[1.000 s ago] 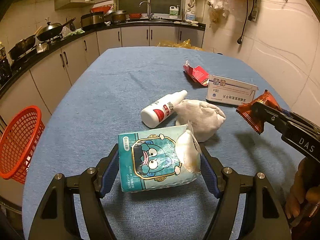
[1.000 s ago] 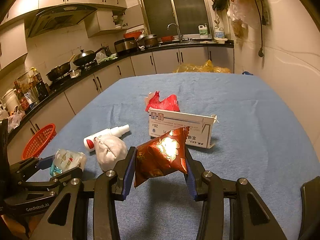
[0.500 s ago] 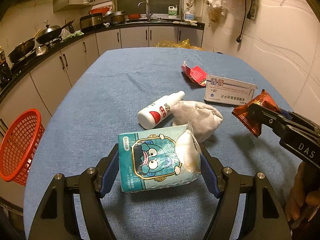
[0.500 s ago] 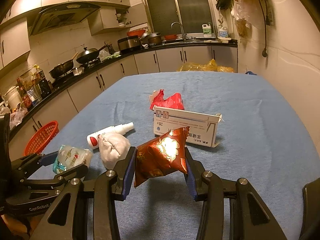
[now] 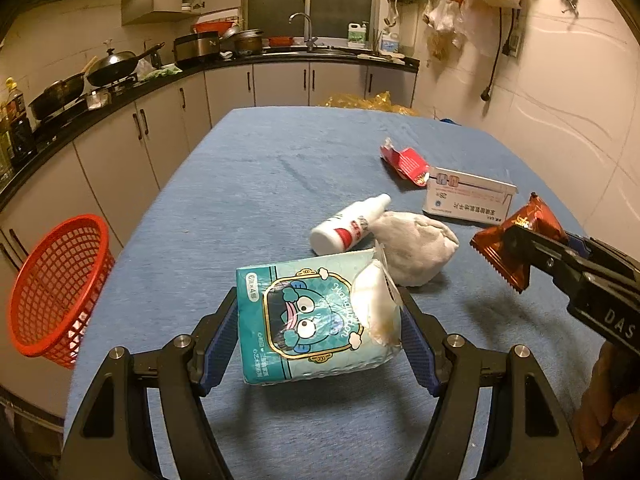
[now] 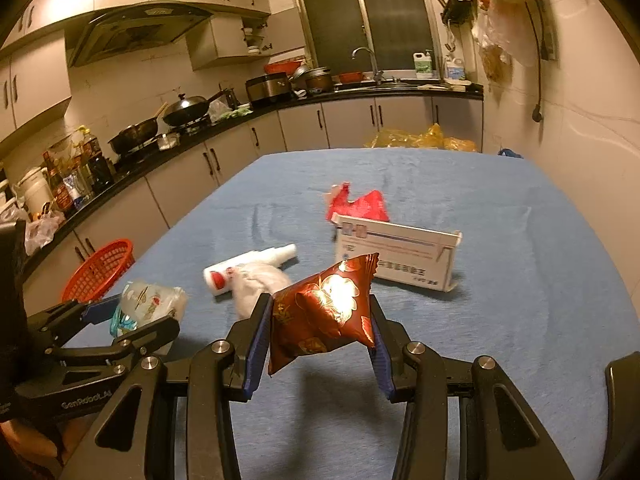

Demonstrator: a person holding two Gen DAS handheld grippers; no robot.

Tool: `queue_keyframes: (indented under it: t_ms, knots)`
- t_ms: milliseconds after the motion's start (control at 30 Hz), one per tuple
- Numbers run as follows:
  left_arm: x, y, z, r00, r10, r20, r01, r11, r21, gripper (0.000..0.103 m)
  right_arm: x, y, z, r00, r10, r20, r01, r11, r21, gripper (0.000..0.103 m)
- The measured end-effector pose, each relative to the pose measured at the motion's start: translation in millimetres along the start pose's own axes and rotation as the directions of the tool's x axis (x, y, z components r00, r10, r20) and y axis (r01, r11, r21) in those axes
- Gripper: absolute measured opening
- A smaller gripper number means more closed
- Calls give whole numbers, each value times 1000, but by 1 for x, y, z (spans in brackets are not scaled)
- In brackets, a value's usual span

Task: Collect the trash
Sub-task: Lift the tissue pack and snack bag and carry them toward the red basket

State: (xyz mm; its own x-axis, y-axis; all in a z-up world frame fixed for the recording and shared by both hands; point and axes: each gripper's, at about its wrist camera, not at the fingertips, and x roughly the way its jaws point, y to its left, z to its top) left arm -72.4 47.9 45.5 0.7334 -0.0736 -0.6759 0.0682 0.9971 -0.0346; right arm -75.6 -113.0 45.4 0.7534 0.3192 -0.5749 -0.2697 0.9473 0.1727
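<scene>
My left gripper (image 5: 318,328) is shut on a teal tissue pack (image 5: 312,320) with a cartoon face, held above the blue table (image 5: 248,184). It also shows in the right wrist view (image 6: 150,304). My right gripper (image 6: 320,320) is shut on a dark red foil snack wrapper (image 6: 326,308), held above the table; the wrapper shows at the right of the left wrist view (image 5: 516,244). A red mesh basket (image 5: 56,292) stands off the table's left edge. On the table lie a white bottle (image 5: 348,230), a grey crumpled wad (image 5: 416,250), a white box (image 5: 468,200) and a red wrapper (image 5: 404,162).
Kitchen counters with pans (image 5: 108,72) and cabinets run along the left and back. A wall (image 5: 560,120) is close on the right. Yellow bags (image 6: 420,138) sit beyond the table's far end.
Both grippers have lifted and shifted left with their loads still held. The basket looks nearer in both views. The items on the table have not moved.
</scene>
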Motion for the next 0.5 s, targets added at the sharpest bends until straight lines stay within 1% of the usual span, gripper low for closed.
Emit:
queue_keyframes:
  t_ms: [200, 500]
  knots:
    - [-13, 21, 2, 1000, 18, 25, -17, 999, -34, 72, -5, 27, 3, 1000, 21, -2, -21, 999, -46, 48]
    - [-30, 66, 8, 996, 67, 64, -60, 992, -115, 72, -1, 63, 12, 996, 74, -42, -78, 992, -96, 49]
